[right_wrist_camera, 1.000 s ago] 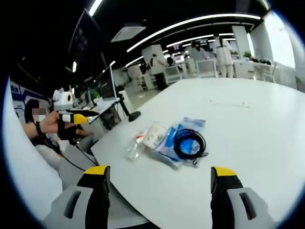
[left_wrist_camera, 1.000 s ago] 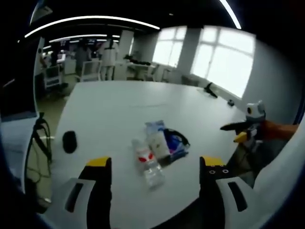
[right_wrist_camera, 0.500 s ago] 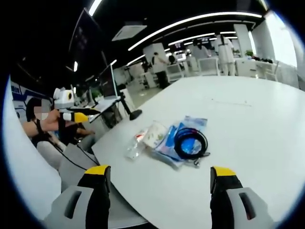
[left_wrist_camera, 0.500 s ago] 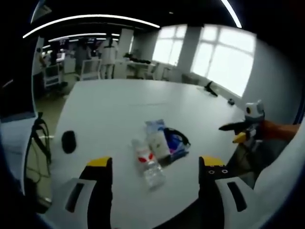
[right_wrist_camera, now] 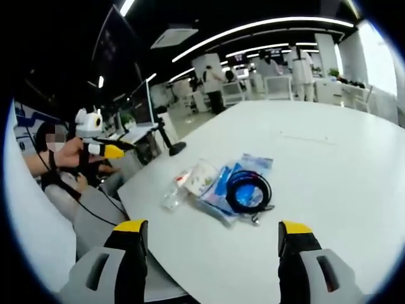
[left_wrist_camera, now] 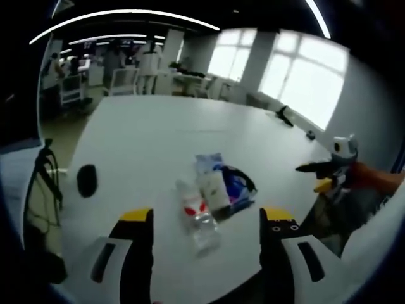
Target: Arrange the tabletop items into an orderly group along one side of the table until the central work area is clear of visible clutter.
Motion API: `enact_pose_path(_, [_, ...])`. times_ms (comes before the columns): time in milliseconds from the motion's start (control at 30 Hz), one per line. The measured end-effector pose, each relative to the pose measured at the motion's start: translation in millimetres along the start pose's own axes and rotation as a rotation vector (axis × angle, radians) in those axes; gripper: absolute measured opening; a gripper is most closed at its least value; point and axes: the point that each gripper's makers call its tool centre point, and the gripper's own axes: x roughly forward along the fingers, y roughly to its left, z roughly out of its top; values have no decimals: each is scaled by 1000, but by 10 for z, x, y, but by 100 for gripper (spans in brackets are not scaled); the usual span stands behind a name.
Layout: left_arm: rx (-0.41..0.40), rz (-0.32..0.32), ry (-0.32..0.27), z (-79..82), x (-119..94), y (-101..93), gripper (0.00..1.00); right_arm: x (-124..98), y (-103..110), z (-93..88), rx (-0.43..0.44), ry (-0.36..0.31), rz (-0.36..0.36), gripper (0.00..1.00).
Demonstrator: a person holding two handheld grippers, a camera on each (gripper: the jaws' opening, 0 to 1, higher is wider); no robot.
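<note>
Right now your bottle, pouch and cable huddle touching near the white table edge (office behind); both tongs hang released, empty.

— How is the light falling?
— Daylight is pouring through tall windows, washing them out to white, while ceiling light strips are glowing overhead. The white table is reflecting it evenly, casting faint shadows.
— And sharpness?
— Everything is looking soft, and the fisheye is bending straight lines toward the edges.
</note>
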Motion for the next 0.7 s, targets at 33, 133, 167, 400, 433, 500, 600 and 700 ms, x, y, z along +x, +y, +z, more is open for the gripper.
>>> enact_pose_path(33, [1,-1,7,-11,34,5,68,2,-6,4,-2,2,-2,86])
enact_pose_path(133, [0,0,38,-64,161,23,67,9,-36,12,-4,7,-7,86])
enact_pose_path(167, [-1,4,44,-74,190,31,67,7,-44,12,-5,8,-9,86])
enact_pose_path(400, [-30,19,110,-173,376,29,66,-12,-94,4,-1,11,-16,85])
enact_pose_path(433, [-33,21,115,-182,395,27,66,-15,-105,-3,-1,12,-16,85])
enact_pose_path(500, [-31,26,141,-220,442,17,65,-22,-113,-13,1,15,-20,85])
enact_pose_path(600, [-46,30,160,-238,502,5,64,-30,-116,-18,11,12,-24,85])
enact_pose_path(700, [-85,39,174,-248,558,18,63,-33,-116,-23,25,7,-29,84])
